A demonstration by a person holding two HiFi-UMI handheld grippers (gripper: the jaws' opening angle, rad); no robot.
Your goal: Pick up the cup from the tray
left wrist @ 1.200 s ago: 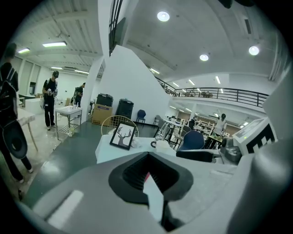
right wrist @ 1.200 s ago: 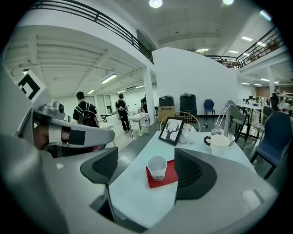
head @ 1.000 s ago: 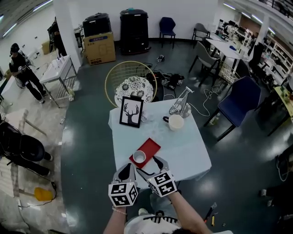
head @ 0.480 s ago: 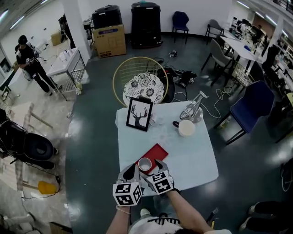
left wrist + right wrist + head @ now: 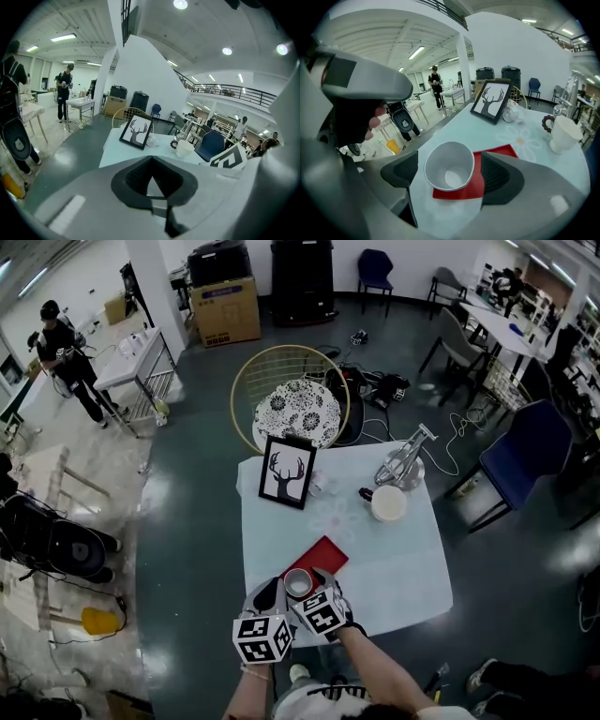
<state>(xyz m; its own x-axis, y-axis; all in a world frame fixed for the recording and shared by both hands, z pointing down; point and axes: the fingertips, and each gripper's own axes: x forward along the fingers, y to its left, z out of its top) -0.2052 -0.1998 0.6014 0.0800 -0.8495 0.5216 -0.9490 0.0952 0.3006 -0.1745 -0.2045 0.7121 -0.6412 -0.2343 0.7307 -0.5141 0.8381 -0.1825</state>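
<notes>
White cup (image 5: 449, 165), one; red tray (image 5: 497, 152), one.

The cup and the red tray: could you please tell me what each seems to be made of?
Cup: thin white paper or plastic, going by its slim rim and plain matte wall. Tray: probably red plastic, going by its smooth, flat, faintly glossy surface.

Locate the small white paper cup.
The cup sits at the flat red tray's near end, between the right gripper's parted jaws, low centre in the head view.

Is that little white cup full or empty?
Empty. The right gripper view looks down into the cup and shows only its bare white bottom.
</notes>
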